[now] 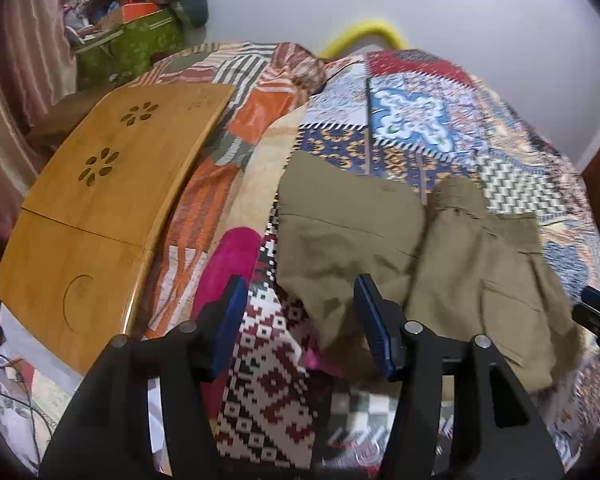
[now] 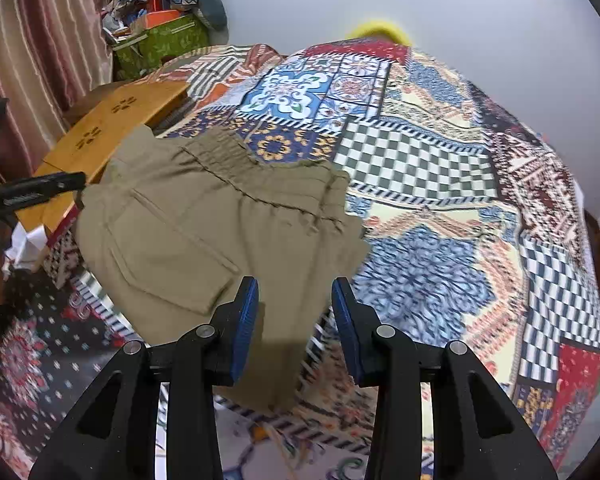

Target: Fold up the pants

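Khaki pants [image 1: 400, 256] lie bunched on a patchwork bedspread [image 1: 412, 120], in the middle and right of the left wrist view. In the right wrist view the pants [image 2: 204, 240] show their elastic waistband toward the far side and a back pocket at left. My left gripper [image 1: 300, 296] is open and empty, above the pants' near left edge. My right gripper [image 2: 296, 296] is open and empty, over the pants' near edge. The left gripper's black tip [image 2: 48, 188] shows at the left of the right wrist view; the right gripper's tip [image 1: 596, 308] shows at the right edge of the left wrist view.
A bamboo lap tray [image 1: 112, 208] lies on the bed's left side. A pink fuzzy item [image 1: 228, 272] lies beside it. A green box [image 1: 132, 48] of clutter stands at the far left by a striped curtain [image 1: 16, 60]. The quilt [image 2: 440, 200] spreads to the right.
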Tool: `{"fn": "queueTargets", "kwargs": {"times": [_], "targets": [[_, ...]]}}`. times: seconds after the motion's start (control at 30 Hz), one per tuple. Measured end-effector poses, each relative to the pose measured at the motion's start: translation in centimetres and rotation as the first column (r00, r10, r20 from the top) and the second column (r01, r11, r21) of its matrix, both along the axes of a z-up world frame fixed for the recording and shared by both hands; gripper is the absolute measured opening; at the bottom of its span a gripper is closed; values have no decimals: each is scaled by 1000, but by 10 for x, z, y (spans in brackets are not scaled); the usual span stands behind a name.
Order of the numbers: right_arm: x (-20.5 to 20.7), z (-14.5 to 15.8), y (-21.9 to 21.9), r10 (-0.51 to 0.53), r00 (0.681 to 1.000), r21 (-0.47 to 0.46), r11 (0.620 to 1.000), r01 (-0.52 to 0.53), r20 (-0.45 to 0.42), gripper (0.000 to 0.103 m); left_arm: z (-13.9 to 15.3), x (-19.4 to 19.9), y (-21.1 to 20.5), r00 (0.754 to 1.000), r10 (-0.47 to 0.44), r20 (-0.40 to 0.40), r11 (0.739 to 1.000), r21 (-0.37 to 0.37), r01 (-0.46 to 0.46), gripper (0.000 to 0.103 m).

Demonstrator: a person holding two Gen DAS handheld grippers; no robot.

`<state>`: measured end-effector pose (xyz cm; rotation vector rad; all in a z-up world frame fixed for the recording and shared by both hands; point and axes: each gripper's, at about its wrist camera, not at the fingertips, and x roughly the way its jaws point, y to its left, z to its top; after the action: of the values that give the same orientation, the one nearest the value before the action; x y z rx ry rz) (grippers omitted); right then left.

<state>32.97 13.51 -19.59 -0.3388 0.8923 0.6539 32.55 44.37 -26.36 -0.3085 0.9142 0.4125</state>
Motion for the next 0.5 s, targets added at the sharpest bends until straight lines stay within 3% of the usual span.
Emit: {"fn": "queueTargets", "kwargs": {"times": [0.2,0.37,0.5], "targets": [[22,-46,17,-30,993,-54,998,24,-113,35,-47,22,8,987,41,-154,999,32,-36,56],[20,-41,12,-19,994,-48,999,14,-107,35,-42,11,17,988,76,-132,997,28,-73,57],[9,-10,-7,-27,998,13,1000,27,-65,35,-11,-11,7,996,64,-61,997,35,-61,56]]}}
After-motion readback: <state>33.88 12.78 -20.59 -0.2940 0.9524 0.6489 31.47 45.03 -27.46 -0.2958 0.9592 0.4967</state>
